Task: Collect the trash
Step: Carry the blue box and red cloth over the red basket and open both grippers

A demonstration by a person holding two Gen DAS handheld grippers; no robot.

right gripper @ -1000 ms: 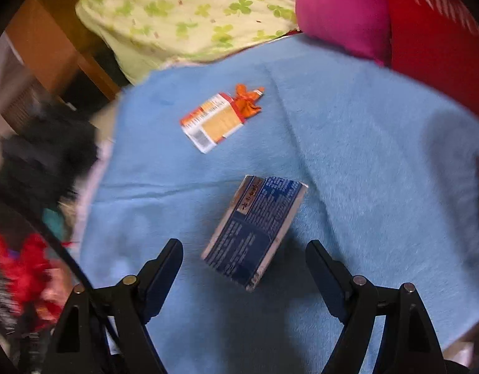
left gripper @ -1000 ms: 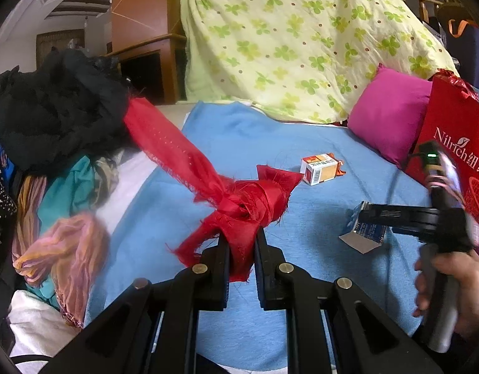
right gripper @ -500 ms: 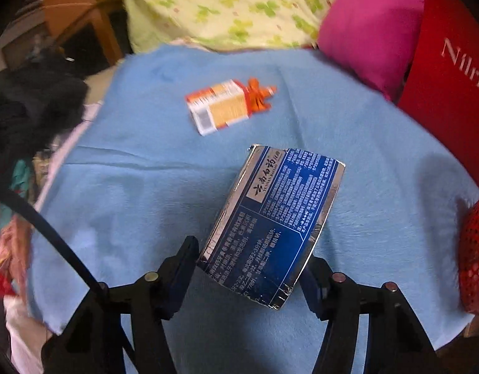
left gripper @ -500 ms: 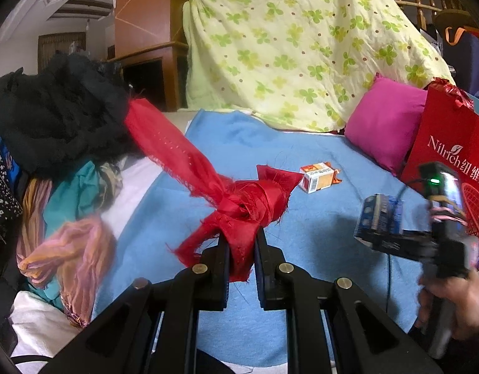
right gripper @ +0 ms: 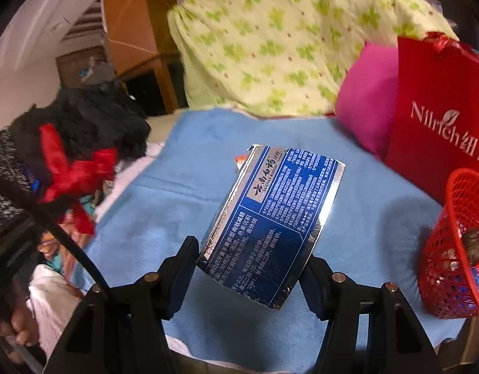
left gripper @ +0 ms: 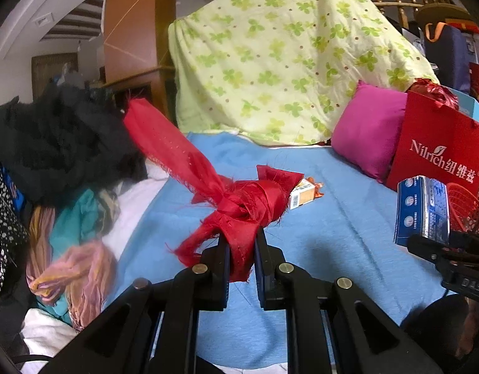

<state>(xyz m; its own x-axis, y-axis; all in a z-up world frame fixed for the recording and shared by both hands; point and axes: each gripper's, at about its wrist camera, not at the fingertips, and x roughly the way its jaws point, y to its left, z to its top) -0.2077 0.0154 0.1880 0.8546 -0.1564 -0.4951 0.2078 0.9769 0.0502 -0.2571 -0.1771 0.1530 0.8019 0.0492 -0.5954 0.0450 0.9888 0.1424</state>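
Claws number two: left claw (left gripper: 241, 254) pinches one red ribbon (left gripper: 239, 205), right claw (right gripper: 250, 263) grips one blue box (right gripper: 270, 221).

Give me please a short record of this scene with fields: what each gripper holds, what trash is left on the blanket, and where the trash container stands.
left gripper: shut on red cloth strip
right gripper: shut on blue box, lifted off the blue blanket
trash left: orange box on the blanket
container: red mesh basket, at right beside the red paper bag

glossy foil box (right gripper: 270, 218), frayed cloth ribbon (left gripper: 239, 205)
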